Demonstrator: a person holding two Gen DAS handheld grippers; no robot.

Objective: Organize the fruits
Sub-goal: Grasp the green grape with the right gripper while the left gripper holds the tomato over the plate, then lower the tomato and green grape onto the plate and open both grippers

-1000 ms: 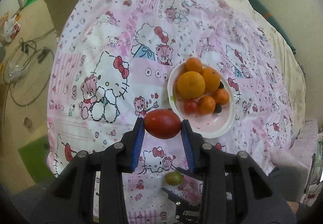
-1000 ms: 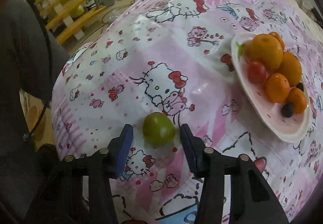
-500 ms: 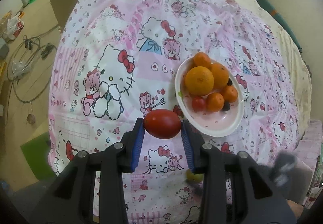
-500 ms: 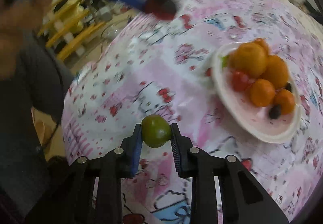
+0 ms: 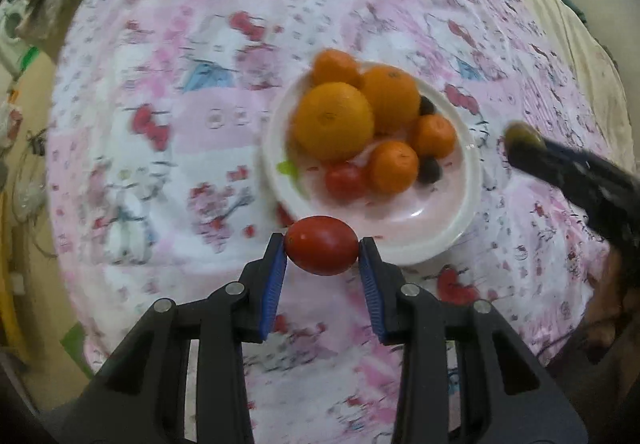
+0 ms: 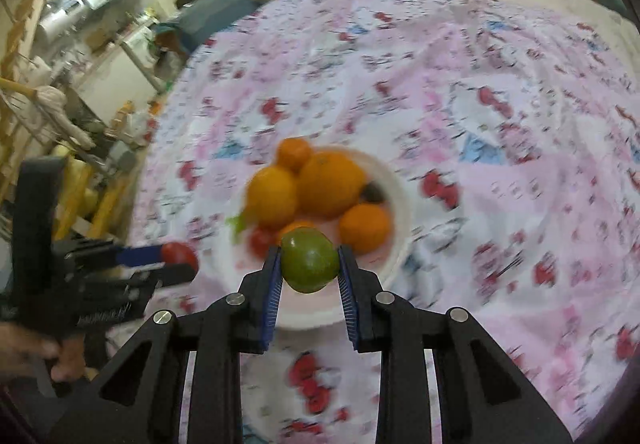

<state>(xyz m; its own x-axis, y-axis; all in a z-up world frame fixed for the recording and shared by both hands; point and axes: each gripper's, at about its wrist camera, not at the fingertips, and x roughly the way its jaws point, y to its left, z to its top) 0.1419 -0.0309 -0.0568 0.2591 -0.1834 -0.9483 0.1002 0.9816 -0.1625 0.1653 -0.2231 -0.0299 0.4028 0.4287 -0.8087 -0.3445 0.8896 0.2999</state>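
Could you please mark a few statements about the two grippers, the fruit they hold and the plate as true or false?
1. The left gripper is shut on a red tomato. True.
2. The right gripper is open and holds nothing. False: it is shut on a green fruit.
3. The white plate already holds several oranges. True.
4. The red tomato lies on the plate among the oranges. False: it is held between the left gripper's fingers, at the plate's near rim.
5. The plate sits on bare wood. False: it rests on a pink patterned cloth.
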